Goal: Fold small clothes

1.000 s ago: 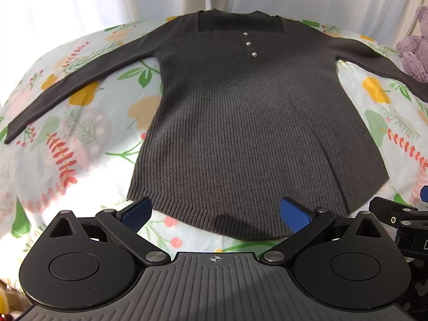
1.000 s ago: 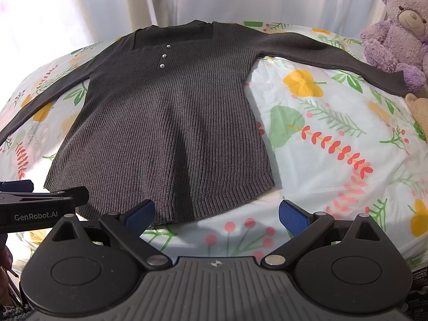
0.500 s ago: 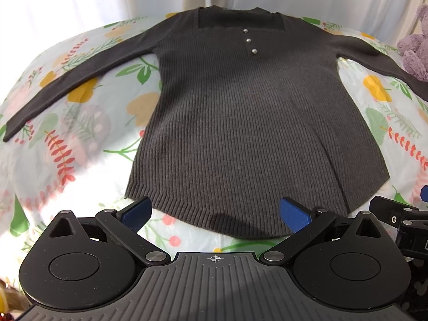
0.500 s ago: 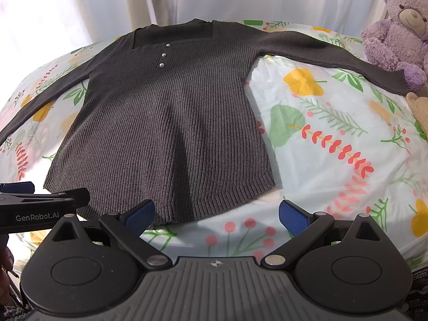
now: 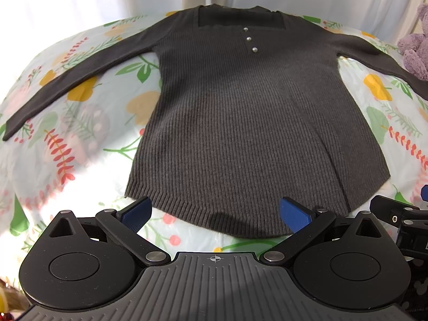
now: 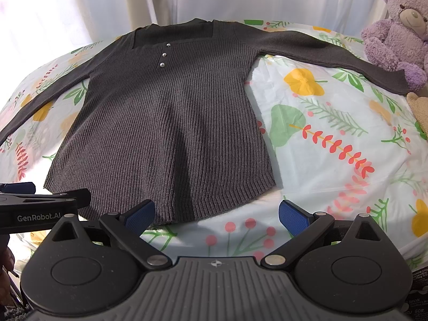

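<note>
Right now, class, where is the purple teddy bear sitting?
In the right wrist view the purple teddy bear sits at the far right edge of the floral cloth, beside the cuff of the grey sweater.

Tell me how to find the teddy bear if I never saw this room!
Start at the flowery sheet with the dark grey sweater spread flat on it. Follow the sweater's right sleeve out to its cuff, near the white curtain. There sits the teddy bear: fluffy and purple, the only purple thing there.
</note>
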The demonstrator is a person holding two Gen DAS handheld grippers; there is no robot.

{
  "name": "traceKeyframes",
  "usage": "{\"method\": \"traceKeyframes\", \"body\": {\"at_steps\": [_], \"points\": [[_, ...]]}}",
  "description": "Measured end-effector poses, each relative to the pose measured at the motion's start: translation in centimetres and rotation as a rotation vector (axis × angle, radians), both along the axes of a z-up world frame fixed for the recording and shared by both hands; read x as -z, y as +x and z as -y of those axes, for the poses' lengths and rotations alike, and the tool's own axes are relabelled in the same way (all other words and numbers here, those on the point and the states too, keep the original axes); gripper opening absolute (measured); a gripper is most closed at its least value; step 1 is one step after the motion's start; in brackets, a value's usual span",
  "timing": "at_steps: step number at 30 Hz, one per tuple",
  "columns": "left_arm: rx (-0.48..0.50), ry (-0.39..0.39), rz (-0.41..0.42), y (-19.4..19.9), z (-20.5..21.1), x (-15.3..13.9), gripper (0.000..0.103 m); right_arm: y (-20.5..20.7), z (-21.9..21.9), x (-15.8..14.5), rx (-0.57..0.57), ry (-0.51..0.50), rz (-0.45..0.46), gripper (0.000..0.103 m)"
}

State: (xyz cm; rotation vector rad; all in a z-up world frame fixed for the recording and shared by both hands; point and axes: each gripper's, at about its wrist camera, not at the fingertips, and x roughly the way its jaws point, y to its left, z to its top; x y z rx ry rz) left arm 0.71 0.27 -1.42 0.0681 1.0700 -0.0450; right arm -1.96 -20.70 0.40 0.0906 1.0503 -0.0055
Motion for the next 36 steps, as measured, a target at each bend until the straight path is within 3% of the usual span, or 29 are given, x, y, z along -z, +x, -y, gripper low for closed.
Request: {"method": "traceKeyframes", "body": {"at_steps": [28,36], "points": [[0.002,-0.005,-0.019,0.18,-0.1,0.35,0.103,-0.15,0.01,0.01,0.006,0.013,-0.007,0.099],[-0.001,-0.029,-0.037,0.55,-0.37,0.57,0.103,0.09,0.35,-0.13,0.001,0.063,-0.01,0.099]]}}
